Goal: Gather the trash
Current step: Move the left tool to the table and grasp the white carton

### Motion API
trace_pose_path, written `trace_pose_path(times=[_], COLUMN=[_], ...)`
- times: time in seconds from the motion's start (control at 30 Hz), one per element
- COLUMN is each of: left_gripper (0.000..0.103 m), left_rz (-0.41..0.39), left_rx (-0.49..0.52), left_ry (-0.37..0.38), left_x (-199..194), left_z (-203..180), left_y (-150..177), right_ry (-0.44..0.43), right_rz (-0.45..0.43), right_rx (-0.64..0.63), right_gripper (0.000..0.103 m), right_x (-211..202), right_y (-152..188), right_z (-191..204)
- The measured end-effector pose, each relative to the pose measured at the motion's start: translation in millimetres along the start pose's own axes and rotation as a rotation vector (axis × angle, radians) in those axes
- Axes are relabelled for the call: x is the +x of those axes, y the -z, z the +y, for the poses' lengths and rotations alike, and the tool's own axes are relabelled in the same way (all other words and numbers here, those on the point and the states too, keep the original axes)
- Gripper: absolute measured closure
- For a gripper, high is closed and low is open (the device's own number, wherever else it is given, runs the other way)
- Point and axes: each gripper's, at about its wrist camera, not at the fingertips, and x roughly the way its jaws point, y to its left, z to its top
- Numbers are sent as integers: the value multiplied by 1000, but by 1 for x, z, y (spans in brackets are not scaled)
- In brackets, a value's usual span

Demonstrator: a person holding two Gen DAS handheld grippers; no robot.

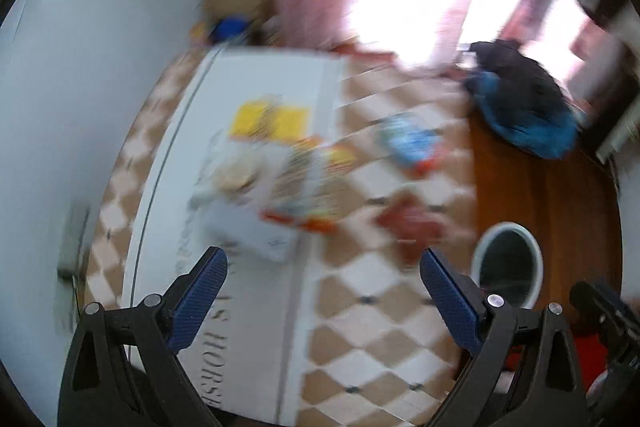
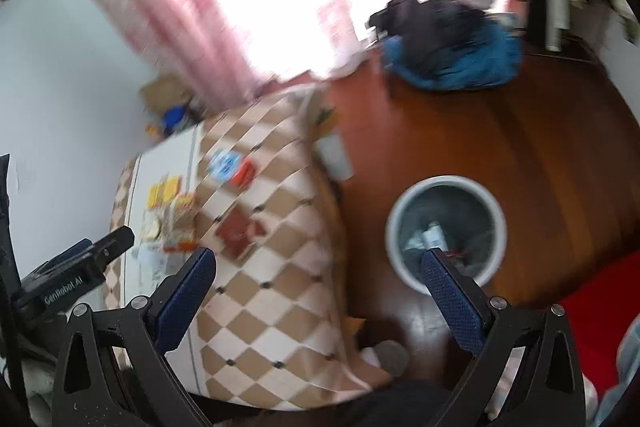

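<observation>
We see the white trash bin point(image 2: 446, 231) on the wooden floor point(image 2: 540, 147) beside the checkered cloth point(image 2: 280, 267), scraps inside. Wrappers point(image 2: 234, 167) lie scattered on the cloth. Our left gripper point(image 1: 322, 293) and right gripper point(image 2: 316, 291) both hang spread wide, holding nothing. We read "GenRobot AI" on the left gripper's body and "HORSE" on the white sheet point(image 1: 240, 307).

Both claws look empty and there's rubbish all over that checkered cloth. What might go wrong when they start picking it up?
1. The wrappers overlap in a pile, so the left gripper may pinch several at once, or the cloth.
2. The red wrapper lies flat on the checkered cloth, which gives the fingers little to catch.
3. The bin stands on the floor beside the cloth, so a loosely held piece could drop on the way there.
</observation>
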Motion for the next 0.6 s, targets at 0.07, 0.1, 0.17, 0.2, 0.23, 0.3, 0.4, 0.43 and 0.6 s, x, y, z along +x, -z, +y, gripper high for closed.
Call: trace_pose_path(times=[0.07, 0.1, 0.17, 0.2, 0.23, 0.3, 0.4, 0.43, 0.6], left_gripper=[6, 6, 6, 7, 10, 17, 25, 41, 61], left_rz=[68, 93, 140, 164, 182, 220, 255, 255, 255], left_rx=[-102, -144, -222, -260, -286, -326, -353, -354, -205], left_ry=[17, 27, 52, 69, 81, 104, 115, 126, 103], left_x=[33, 45, 70, 83, 91, 111, 133, 137, 132], left_z=[37, 50, 73, 84, 89, 95, 100, 100, 91], left_y=[-5, -5, -6, -8, -9, -11, -12, -12, -13], right_ry=[-16, -22, -22, -15, -6, 17, 52, 64, 78], right_rz=[59, 94, 157, 191, 216, 261, 308, 320, 370], right_rx=[-41, -64, -104, -128, -150, -197, -256, -270, -328], right_gripper=[0, 0, 0, 0, 0, 0, 0, 0, 0], right_x=[36, 56, 95, 115, 133, 164, 203, 213, 240], right_y=[-2, -4, -6, -8, -9, -11, -14, -16, -22], right_z=[24, 37, 58, 69, 77, 92, 107, 109, 117])
